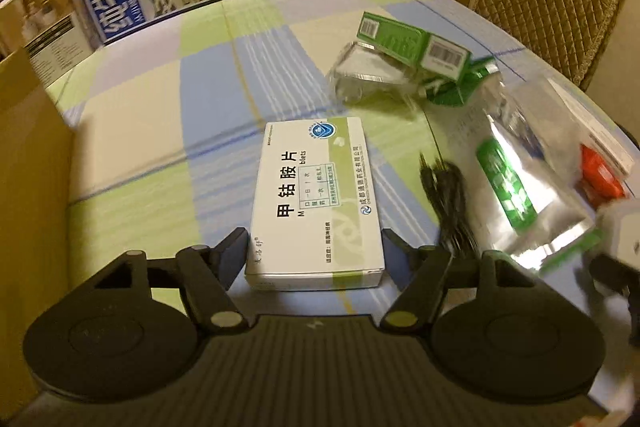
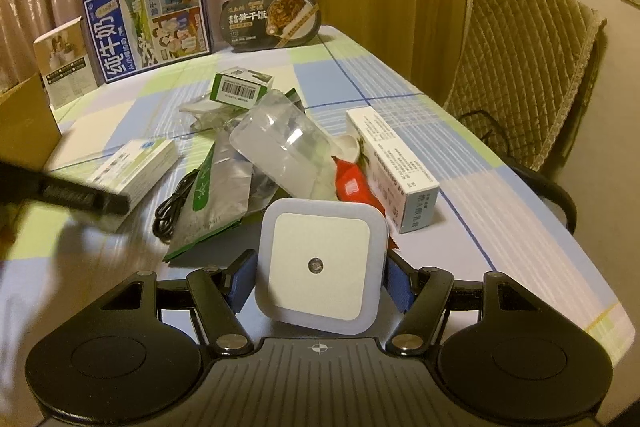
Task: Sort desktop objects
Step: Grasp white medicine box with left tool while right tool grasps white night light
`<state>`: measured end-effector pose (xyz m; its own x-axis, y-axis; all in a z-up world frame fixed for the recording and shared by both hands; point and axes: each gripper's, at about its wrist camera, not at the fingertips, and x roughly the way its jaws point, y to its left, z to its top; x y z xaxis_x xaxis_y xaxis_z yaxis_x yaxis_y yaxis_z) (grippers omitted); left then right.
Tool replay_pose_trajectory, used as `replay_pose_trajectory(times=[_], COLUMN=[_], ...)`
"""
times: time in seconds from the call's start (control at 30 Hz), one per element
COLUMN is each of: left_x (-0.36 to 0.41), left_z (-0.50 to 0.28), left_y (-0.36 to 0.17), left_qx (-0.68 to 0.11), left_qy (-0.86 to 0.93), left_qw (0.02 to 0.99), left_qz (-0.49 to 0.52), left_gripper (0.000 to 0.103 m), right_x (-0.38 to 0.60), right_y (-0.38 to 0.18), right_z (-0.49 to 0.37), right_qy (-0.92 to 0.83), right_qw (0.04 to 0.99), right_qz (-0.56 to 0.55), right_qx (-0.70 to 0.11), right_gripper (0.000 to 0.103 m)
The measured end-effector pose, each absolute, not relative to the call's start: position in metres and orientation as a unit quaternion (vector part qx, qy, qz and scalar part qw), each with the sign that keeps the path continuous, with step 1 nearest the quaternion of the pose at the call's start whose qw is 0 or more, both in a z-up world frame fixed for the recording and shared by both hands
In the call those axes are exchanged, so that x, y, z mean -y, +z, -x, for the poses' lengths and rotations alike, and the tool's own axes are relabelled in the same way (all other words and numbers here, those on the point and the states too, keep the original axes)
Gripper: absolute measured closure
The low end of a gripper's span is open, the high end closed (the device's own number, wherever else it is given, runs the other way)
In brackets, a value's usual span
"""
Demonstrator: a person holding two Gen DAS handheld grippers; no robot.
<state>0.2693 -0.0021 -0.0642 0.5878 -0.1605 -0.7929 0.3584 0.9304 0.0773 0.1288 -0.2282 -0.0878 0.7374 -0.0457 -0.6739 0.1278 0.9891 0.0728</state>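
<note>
My left gripper (image 1: 315, 245) is shut on a white-and-green medicine box (image 1: 316, 203), holding it by its near end just above the checked tablecloth (image 1: 160, 131). The same box shows in the right wrist view (image 2: 136, 163), with the left gripper's finger (image 2: 80, 197) in front of it. My right gripper (image 2: 320, 277) is shut on a square white night light (image 2: 322, 267), held upright between the blue-padded fingers. A pile lies between them: silver foil pouches (image 2: 216, 195), a clear plastic shell (image 2: 280, 151), a black cable (image 2: 176, 203), a red packet (image 2: 352, 183) and a green box (image 2: 240, 89).
A long white medicine box (image 2: 390, 167) lies right of the pile. At the back stand a blue milk carton box (image 2: 148, 21), a dark instant-rice tray (image 2: 272, 19) and a small beige box (image 2: 66, 61). A cardboard box (image 1: 28, 187) is at the left edge. A padded chair (image 2: 528, 75) stands right.
</note>
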Motion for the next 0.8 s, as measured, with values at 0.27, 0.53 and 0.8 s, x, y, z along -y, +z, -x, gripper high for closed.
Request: replay_pose_trajectory(times=[0.27, 0.53, 0.8], left_x=[-0.003, -0.008, -0.010], left_z=[-0.180, -0.150, -0.176], left_y=[-0.039, -0.039, -0.053], left_qx=[-0.424, -0.407, -0.427], left_qy=[-0.133, -0.121, -0.126], left_qw=[0.887, 0.897, 0.892], left_qz=[-0.122, -0.124, -0.076], left_gripper=[0.035, 0.023, 0.020], right_x=[0.223, 0.219, 0.215], right_y=[-0.079, -0.075, -0.083], right_z=[-0.108, -0.101, -0.108], right_qy=[-0.030, -0.027, -0.022], right_qw=[0.931, 0.931, 0.927], right_qz=[-0.038, -0.030, -0.032], right_qx=[-0.362, -0.362, -0.374], right_gripper=[0.040, 0.039, 0.039])
